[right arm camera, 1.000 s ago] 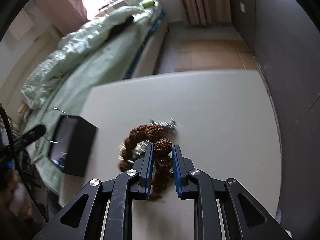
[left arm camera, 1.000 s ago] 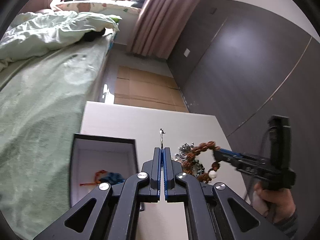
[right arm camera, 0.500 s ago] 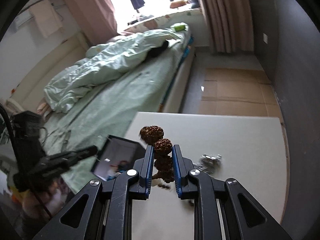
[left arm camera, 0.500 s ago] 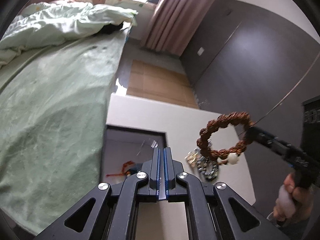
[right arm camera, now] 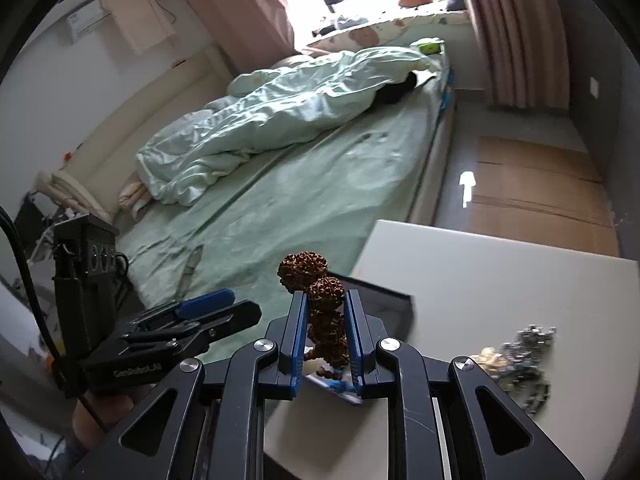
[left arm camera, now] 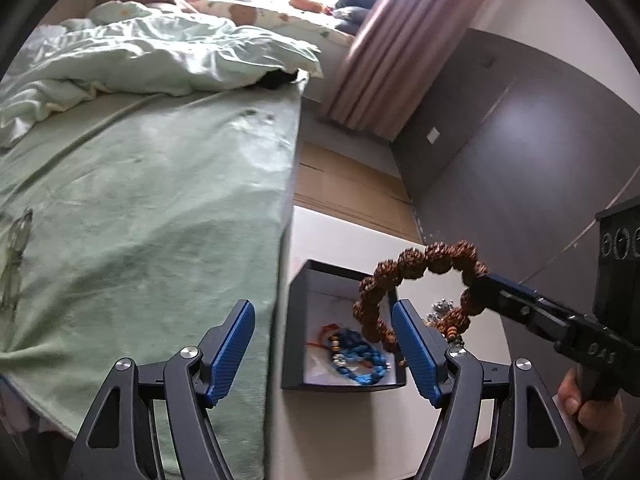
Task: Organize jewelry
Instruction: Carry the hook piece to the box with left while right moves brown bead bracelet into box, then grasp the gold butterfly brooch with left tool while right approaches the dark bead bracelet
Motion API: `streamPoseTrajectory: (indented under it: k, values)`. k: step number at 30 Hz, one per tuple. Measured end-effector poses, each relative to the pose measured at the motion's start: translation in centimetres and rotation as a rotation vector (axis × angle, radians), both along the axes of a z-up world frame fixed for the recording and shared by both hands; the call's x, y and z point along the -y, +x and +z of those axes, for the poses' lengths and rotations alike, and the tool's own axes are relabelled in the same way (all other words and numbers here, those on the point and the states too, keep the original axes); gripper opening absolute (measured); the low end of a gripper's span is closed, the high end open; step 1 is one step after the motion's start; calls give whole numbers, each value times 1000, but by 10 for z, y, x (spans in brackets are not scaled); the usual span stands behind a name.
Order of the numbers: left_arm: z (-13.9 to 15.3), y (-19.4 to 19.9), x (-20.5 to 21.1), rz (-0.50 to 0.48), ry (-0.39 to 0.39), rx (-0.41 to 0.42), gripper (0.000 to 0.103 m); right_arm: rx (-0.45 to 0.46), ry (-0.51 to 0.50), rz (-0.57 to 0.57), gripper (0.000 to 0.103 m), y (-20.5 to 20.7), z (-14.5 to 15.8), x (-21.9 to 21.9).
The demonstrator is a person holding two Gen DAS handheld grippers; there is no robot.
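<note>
1. Your left gripper (left arm camera: 323, 347) has just been opening; its jaws now stand spread with nothing between them, so whatever it carried is let go.
2. Your right gripper (right arm camera: 325, 332) stays pinched on the brown bead bracelet (left arm camera: 416, 292), now lifted off the table (right arm camera: 520, 280) and hanging over the open black box (left arm camera: 296, 320) at the table's bed-side edge.
3. The blue bracelet (left arm camera: 356, 354) already lies inside; a silver chain (right arm camera: 524, 356) waits outside.

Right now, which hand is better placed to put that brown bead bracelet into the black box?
The right. Its gripper already clamps the brown bead bracelet above the black box. The left gripper is beside the box with jaws just opened and holds nothing.
</note>
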State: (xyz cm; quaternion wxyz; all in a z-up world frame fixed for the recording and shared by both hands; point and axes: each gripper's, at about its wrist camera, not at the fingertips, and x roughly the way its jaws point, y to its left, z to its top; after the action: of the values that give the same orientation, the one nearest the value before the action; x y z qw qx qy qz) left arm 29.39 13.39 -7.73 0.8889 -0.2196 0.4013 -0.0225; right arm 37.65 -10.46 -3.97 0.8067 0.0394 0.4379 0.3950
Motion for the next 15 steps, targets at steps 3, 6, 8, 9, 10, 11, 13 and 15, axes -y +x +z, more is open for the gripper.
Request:
streamPoseTrajectory:
  k: [3, 6, 8, 9, 10, 11, 13, 15]
  values:
    - [1, -3, -4, 7, -1, 2, 72, -39, -28, -11, 31, 3, -10, -6]
    - [1, -6, -2, -1, 2, 9, 72, -75, -37, -75, 60, 10, -21, 7]
    - [0, -4, 2, -11, 3, 10, 72, -78, -25, -103, 60, 11, -23, 22]
    - [0, -4, 4, -16, 2, 9, 72, -86, -15, -118, 60, 11, -24, 32]
    - [-1, -3, 8, -24, 0, 9, 72, -89, -8, -134, 60, 11, -24, 40]
    - [-2, -2, 12, -32, -1, 10, 72, -90, -5, -148, 60, 11, -24, 47]
    - [-3, 1, 19, -47, -2, 11, 72, -96, 7, -181, 60, 10, -25, 65]
    - [-4, 3, 28, -65, -4, 11, 72, -102, 13, -206, 60, 11, -26, 77]
